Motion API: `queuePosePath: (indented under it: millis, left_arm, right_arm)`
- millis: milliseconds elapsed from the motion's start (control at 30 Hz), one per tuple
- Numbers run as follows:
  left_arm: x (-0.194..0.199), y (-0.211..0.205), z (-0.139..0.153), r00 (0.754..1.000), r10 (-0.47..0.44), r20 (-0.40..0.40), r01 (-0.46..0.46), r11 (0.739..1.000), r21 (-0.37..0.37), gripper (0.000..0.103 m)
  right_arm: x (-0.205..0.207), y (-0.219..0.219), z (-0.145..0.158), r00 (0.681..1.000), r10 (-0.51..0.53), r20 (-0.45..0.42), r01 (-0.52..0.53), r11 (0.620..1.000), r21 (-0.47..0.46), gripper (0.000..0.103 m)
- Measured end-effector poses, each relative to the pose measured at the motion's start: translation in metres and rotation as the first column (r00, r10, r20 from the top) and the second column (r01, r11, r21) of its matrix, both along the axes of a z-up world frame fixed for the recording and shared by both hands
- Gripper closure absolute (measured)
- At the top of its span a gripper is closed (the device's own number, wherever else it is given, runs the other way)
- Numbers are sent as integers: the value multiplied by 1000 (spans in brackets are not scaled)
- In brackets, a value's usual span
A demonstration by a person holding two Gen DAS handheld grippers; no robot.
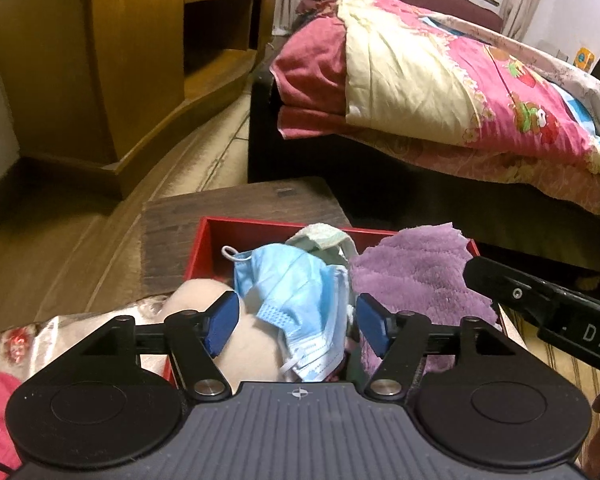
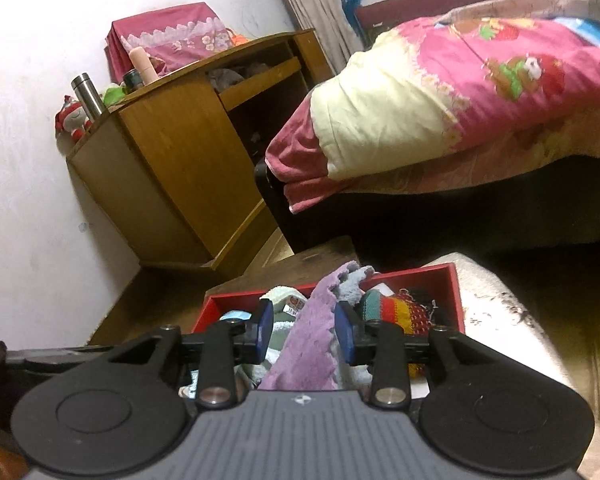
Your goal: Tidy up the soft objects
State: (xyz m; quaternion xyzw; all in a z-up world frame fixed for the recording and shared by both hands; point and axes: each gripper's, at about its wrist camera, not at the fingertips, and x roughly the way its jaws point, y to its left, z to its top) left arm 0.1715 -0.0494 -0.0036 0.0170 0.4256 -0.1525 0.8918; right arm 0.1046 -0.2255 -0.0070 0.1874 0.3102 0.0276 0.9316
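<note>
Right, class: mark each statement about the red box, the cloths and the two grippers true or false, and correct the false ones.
1. The red box holds several soft items. True.
2. The blue face mask lies on the floor. False: it lies in the box.
3. The purple cloth stands between the right gripper's fingers. True.
4. The left gripper is shut on the mask. False: its fingers are apart.
5. The box is green. False: it is red.
</note>
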Motion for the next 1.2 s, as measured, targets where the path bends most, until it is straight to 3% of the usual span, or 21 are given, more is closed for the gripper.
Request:
queuePosePath:
  millis: [833, 1200]
  left_arm:
    - [-86, 12, 26, 993, -19, 119, 11, 998, 61, 32]
    - [-127, 27, 38, 989, -26, 148, 20, 999, 40, 28]
  right_arm:
    - [-71, 17, 17, 1000, -6, 17, 7, 999, -53, 92]
    - [-119, 30, 27, 999, 14, 41, -10, 997, -82, 90]
